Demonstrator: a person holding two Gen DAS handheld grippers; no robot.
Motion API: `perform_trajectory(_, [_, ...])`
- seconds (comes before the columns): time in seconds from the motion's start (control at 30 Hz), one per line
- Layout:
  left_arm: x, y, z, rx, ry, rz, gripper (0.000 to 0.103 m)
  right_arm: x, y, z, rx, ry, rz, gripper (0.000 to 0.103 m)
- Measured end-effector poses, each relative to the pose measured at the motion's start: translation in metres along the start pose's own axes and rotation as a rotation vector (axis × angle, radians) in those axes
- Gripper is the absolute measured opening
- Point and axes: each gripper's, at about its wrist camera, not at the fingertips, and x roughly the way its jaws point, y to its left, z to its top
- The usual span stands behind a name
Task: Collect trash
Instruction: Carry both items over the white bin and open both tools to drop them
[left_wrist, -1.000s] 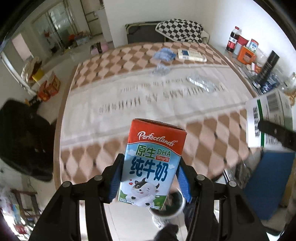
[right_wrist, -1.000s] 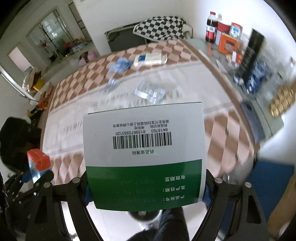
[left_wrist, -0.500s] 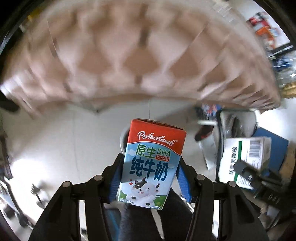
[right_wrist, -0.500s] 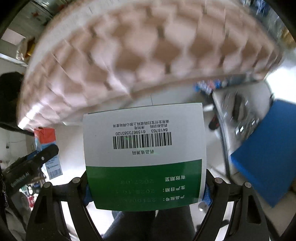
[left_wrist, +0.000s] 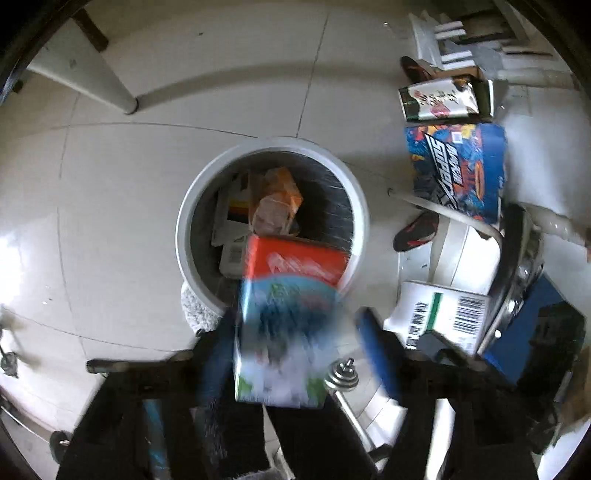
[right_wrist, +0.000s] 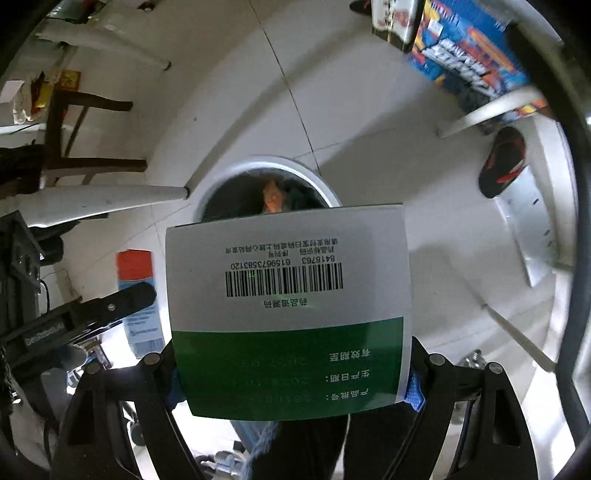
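A white round trash bin stands on the tiled floor, holding an orange bag and cardboard boxes. My left gripper hovers over its near rim, and its jaws are opening. The red-and-blue milk carton is blurred between them, with a gap showing at the right pad. My right gripper is shut on a white-and-green medicine box, which hides most of the bin behind it. The right wrist view also shows the left gripper and the carton at the left.
A blue toy box and a printed carton lie right of the bin, with red-and-black slippers nearby. A table leg stands at the upper left. A dumbbell and the person's dark trouser legs are at the bottom.
Both grippers have dropped from above the patterned table to just over the bin on the floor. The left jaws have spread away from the milk carton; the right still grips its box.
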Motion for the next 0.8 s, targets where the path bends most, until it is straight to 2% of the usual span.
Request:
perform_trajectory(0.03, [0.001, 0.007, 0.003, -0.005, -0.006, 0.001, 0.098, 0.014, -0.001, 0.003, -0.003, 0.025, 0.017, 0.089])
perform_trajectory(0.07, [-0.003, 0.02, 0.004, -0.011, -0.015, 0.007, 0.1, 0.027, -0.003, 0.005, -0.004, 0.037, 0.036, 0.09])
perform_trajectory(0.17, [0.002, 0.034, 0.005, -0.032, -0.044, 0.056, 0.1, 0.051, -0.008, 0.008, -0.015, 0.046, 0.036, 0.103])
perform_trajectory(0.33, [-0.013, 0.04, -0.004, -0.019, -0.131, 0.199, 0.1, 0.059, -0.004, 0.006, -0.07, 0.039, -0.019, 0.103])
perform_trajectory(0.43, [-0.018, 0.041, -0.009, 0.005, -0.158, 0.246, 0.1, 0.055, 0.003, 0.003, -0.123, 0.031, -0.071, 0.103])
perform_trajectory(0.63, [-0.025, 0.025, -0.021, 0.066, -0.171, 0.333, 0.1, 0.031, 0.027, -0.004, -0.209, -0.024, -0.247, 0.103])
perform_trajectory(0.8, [-0.031, 0.012, -0.032, 0.075, -0.164, 0.36, 0.1, 0.012, 0.035, -0.003, -0.212, -0.048, -0.288, 0.103])
